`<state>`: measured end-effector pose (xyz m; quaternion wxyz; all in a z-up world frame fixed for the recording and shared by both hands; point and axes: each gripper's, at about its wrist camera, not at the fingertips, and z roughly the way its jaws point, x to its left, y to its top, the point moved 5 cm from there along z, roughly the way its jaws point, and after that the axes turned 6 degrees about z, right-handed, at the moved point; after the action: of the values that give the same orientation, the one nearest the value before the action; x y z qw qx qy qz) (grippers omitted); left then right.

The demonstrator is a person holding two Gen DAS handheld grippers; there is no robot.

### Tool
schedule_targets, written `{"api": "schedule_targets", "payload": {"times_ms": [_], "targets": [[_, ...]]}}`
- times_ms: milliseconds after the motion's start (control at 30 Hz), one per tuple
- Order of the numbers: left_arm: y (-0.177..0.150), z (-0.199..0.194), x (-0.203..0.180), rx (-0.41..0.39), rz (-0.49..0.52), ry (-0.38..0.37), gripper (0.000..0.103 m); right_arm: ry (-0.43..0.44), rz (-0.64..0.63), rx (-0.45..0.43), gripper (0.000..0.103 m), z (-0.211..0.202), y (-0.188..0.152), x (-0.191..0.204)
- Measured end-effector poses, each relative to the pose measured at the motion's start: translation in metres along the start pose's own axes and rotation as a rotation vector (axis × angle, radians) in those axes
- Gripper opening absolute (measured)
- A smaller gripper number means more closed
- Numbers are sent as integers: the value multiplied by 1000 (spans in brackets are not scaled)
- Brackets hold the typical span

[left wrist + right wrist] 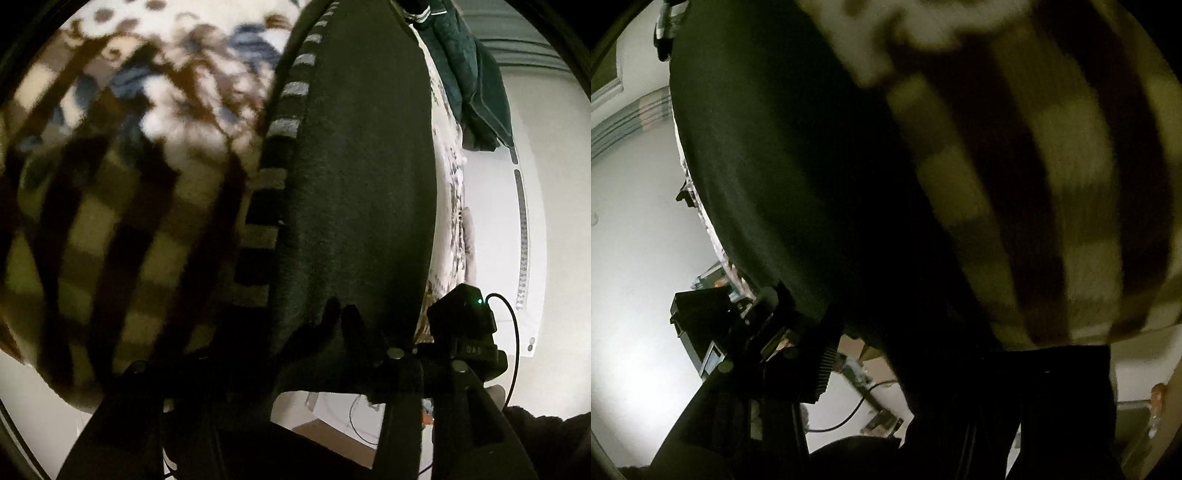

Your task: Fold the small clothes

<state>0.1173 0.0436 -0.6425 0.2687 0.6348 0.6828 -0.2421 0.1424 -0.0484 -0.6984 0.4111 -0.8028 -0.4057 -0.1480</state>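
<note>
Dark garment (354,177) (striped edge) lies on checked blanket (92,229).

Cloth pieces number three — one dark garment with a grey-striped edge (354,177), one checked blanket in cream and brown (92,229), one dark green towel (476,85). Grippers — two: the left gripper (314,373) and the right gripper (945,369).

Dark garment (354,184) on patterned bedspread (155,92)
</note>
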Motion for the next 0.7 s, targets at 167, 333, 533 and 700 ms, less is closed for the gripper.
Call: {"api": "schedule_targets", "payload": {"times_ms": [167,333,533,700], "targets": [[2,-15,-26,-33,28,59,13,25,-7,-52,10,-15,-8,7],[25,-50,-66,-105,67,32,12,51,-94,-84,10,-42,-19,57],[114,-93,-124,-241,145,-17,12,75,-178,-169,10,-85,7,159],[222,-92,-148,-324,234,1,12,48,-272,-295,10,-138,91,251]]}}
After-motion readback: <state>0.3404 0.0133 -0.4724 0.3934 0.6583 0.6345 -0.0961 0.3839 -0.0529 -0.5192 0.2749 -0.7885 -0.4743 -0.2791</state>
